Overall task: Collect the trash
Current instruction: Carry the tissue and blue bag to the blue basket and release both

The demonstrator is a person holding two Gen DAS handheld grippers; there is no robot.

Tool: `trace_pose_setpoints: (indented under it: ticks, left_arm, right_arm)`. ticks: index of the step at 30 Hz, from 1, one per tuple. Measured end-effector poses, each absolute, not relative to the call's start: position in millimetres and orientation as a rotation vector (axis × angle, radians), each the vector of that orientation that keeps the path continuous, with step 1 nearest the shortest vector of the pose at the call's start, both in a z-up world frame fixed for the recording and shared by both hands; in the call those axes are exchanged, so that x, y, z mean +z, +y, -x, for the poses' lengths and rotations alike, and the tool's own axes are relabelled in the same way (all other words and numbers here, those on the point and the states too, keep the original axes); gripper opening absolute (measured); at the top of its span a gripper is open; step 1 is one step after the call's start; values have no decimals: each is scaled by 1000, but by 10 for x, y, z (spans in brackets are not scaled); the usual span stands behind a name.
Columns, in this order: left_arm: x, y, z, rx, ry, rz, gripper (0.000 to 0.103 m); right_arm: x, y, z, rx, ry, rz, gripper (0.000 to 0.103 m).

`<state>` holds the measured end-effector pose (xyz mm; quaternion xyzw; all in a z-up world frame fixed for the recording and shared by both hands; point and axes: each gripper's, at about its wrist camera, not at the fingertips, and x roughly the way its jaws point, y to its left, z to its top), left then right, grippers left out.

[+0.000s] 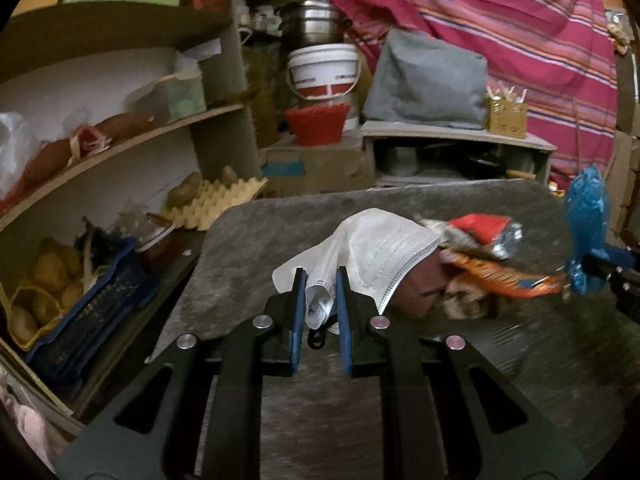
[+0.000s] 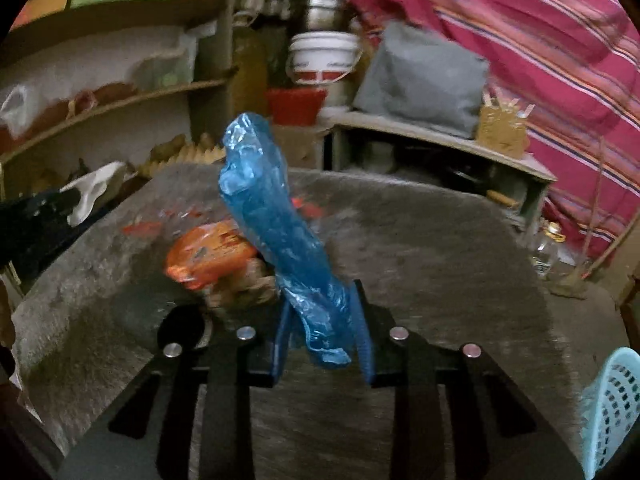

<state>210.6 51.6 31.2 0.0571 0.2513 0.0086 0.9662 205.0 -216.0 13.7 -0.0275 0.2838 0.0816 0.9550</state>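
- The shelves [image 1: 120, 148] on the far left hold potatoes, an egg tray [image 1: 216, 204] and bags; none of it looks like part of the job.
- The left gripper [image 1: 320, 280] is clenched on a white mask [image 1: 368, 252]. The fingers [image 1: 298, 292] pinch a bunched fold, and the rest of the mask drapes over the near-left part of the table [image 1: 248, 248].
- Just right of the mask, mid-table, lies the remaining trash: an orange wrapper [image 2: 208, 252], a red and silver packet [image 1: 480, 232] behind it, and a brownish crumpled lump [image 2: 244, 292] touching the wrapper.
- The right gripper [image 2: 322, 320] grasps a blue plastic bag [image 2: 272, 216], which stands up twisted above the fingers [image 2: 360, 320], its tail hanging below them. Whether it is clear of the table I cannot tell.
- A pale blue perforated basket [image 2: 612, 412] shows at the near right edge, beside the table; I judge it the likely bin, though nothing confirms that.
- Step in hand, as I read it: both hands loaded with one piece each, ready to carry off.
- The next move calls for taking mask and bag to the bin, releasing over it, then coming back for the wrapper pile. The mask's loose drape could drag the wrapper along, so lift before moving sideways.
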Motion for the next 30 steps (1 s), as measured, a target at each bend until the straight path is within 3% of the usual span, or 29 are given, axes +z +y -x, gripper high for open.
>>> trace_pose_setpoints:
  ticks: [18,30]
  left_arm:
    - [583,-1363,-1923,-190,424,-203,13]
    - [257,-2999,-1589,-432,469,-207,13]
  right_arm:
    - [494,-4300,-1297,-204,534,-75,29]
    - [240,-5626,-662,-435,575,-142,29]
